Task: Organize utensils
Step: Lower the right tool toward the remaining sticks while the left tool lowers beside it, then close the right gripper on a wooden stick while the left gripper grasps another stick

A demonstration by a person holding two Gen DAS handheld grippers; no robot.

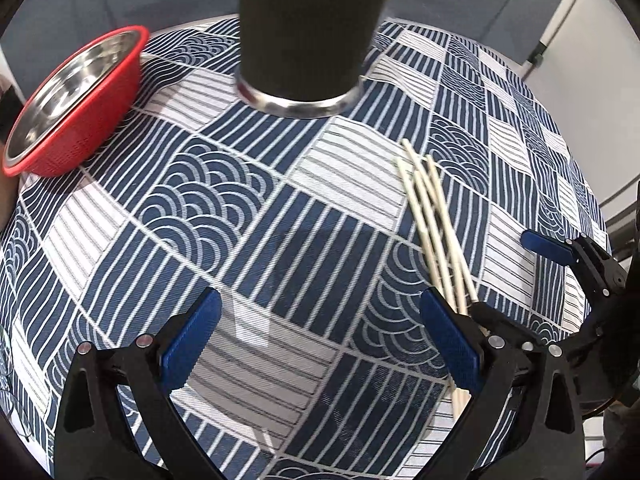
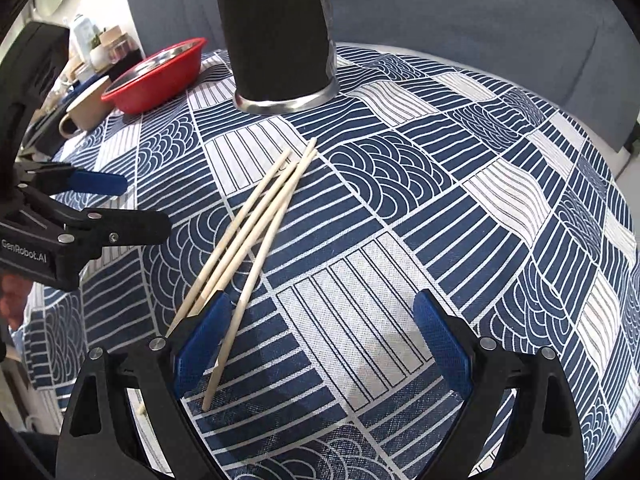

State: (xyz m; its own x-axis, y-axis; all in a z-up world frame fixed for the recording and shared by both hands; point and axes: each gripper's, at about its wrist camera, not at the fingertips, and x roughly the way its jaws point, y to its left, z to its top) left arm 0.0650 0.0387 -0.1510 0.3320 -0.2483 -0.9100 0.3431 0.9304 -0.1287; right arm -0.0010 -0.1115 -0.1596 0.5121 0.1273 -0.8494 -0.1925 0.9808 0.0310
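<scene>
Chopsticks (image 2: 248,240) between left gripper (image 1: 320,344) and right gripper (image 2: 320,344) (both wide apart).

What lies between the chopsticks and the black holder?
Only bare patterned tablecloth lies between the chopsticks and the black holder; the right wrist view shows it best.

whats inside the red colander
A shiny steel bowl is nested inside the red colander. The part of the bowl that shows looks empty; its near side is hidden behind the rim.
</scene>
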